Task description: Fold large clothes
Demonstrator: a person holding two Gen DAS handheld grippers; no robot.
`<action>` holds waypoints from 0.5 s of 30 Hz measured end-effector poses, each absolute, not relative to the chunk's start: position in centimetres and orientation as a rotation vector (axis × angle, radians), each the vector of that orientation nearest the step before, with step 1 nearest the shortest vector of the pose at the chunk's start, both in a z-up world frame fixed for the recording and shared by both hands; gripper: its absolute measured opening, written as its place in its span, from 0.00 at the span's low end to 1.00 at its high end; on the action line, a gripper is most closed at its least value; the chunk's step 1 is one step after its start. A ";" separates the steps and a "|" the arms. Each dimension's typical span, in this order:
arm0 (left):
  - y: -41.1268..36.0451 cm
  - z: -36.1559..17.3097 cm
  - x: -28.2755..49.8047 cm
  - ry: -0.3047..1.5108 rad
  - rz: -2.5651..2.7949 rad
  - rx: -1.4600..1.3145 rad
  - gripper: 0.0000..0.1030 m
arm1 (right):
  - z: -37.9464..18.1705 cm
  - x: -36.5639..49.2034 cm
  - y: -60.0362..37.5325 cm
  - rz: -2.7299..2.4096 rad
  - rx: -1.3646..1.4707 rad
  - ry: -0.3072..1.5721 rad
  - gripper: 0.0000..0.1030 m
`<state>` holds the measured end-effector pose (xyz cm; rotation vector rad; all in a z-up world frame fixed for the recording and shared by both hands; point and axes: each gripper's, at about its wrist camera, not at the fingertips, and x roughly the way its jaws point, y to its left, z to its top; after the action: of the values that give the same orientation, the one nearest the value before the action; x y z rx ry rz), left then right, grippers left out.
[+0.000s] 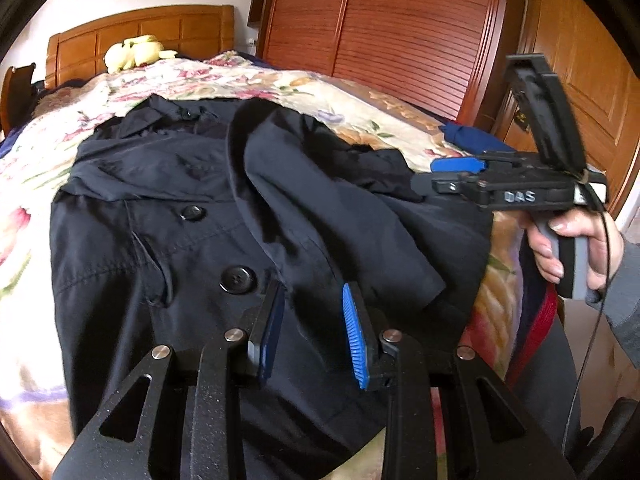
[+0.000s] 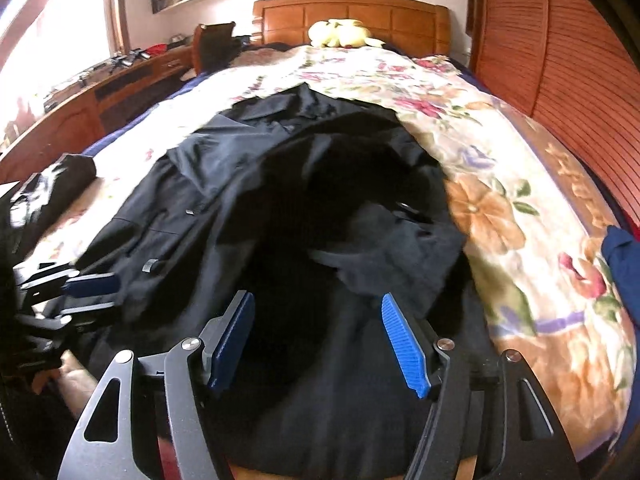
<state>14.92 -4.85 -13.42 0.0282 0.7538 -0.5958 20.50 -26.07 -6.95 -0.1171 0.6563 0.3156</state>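
Note:
A large black buttoned coat (image 1: pixel 192 216) lies spread on the floral bedspread (image 1: pixel 48 152), with one sleeve folded across its front. My left gripper (image 1: pixel 312 292) is open just above the coat's lower front, near a big black button (image 1: pixel 239 279). My right gripper (image 2: pixel 318 300) is open and empty over the coat (image 2: pixel 280 208) on its right side. It also shows in the left wrist view (image 1: pixel 456 174) at the coat's right edge. The left gripper shows in the right wrist view (image 2: pixel 94 290) at the left.
A yellow plush toy (image 1: pixel 132 54) sits by the wooden headboard (image 1: pixel 160 28). A wooden louvred wardrobe (image 1: pixel 400 20) stands along the bed's right side. A blue cloth (image 2: pixel 622 264) lies at the bed's right edge. A black item (image 2: pixel 60 188) lies at the left; a desk (image 2: pixel 100 92) stands beyond.

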 end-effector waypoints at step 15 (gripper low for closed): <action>-5.3 -15.1 15.5 0.811 -0.554 0.045 0.28 | -12.6 27.0 -26.4 0.245 -0.076 0.723 0.70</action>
<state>15.46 -5.28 -15.15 0.0455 0.8106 -0.5536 26.98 -26.37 -12.59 -0.0761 0.7226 0.2453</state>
